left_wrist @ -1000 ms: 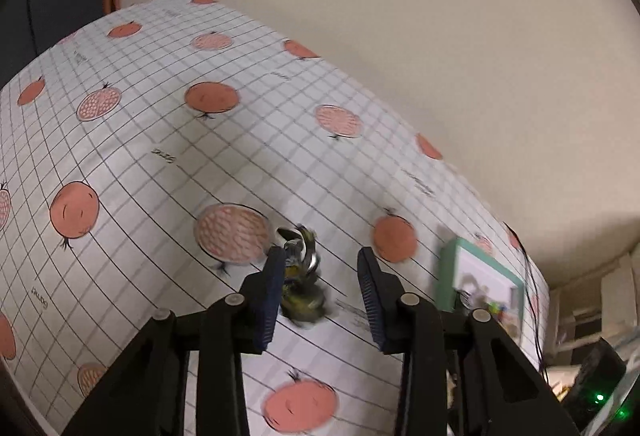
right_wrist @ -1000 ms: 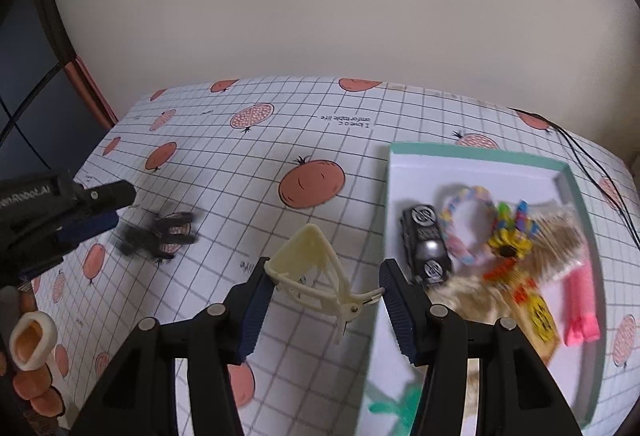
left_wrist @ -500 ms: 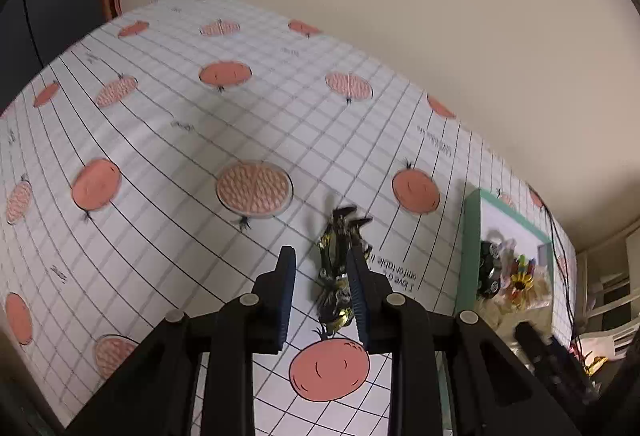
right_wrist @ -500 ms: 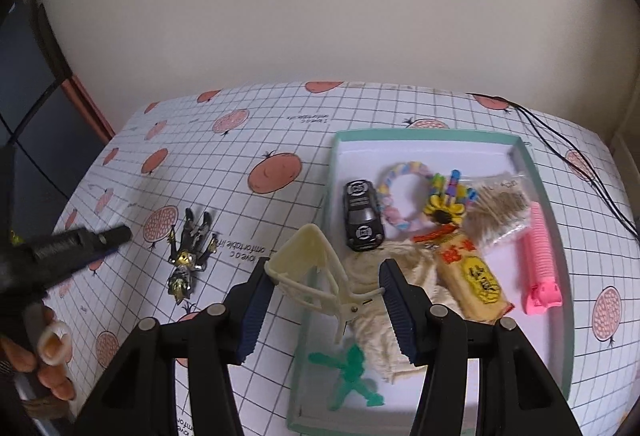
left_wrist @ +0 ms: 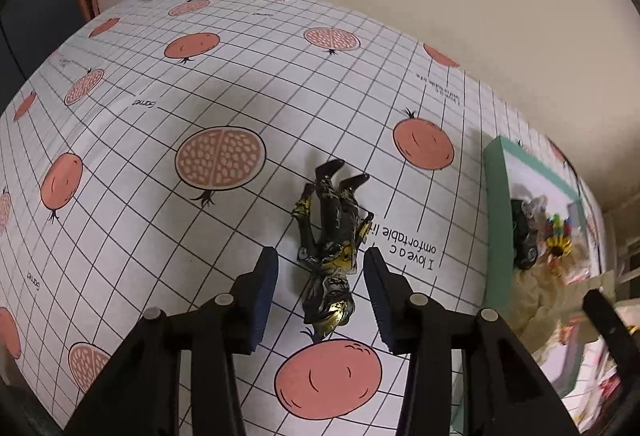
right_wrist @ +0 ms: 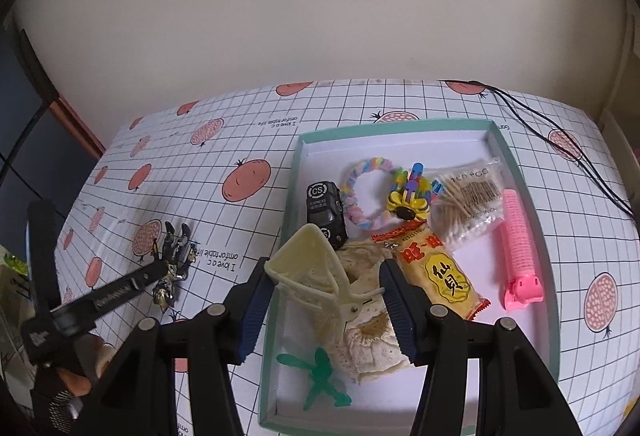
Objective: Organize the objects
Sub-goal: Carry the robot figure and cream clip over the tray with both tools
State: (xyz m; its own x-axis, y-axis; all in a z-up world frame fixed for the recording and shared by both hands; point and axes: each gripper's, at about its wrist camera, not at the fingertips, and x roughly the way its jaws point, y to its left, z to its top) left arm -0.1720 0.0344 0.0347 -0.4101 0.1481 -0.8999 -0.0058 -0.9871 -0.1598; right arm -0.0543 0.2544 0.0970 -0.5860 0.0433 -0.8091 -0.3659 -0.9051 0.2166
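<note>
While half a second earlier its jaws pinched it, left gripper (left_wrist: 320, 288) stood wide open, black-gold figure (left_wrist: 334, 256) lying loose on tablecloth (left_wrist: 160, 236). Right gripper (right_wrist: 324, 306) still clamped cream hair clip (right_wrist: 316, 268), now over tray (right_wrist: 548, 316).

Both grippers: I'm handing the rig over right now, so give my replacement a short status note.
Left gripper: jaws open, straddling the black-and-gold action figure, which lies on the pomegranate-print tablecloth, not gripped.
Right gripper: shut on the cream hair claw clip, held over the teal-rimmed box.
Done: toy car, braided ring, cotton swabs, snack packet, pink hair roller, lace cloth and green toy figure are in the box.
Left: release the clip, box the figure.
</note>
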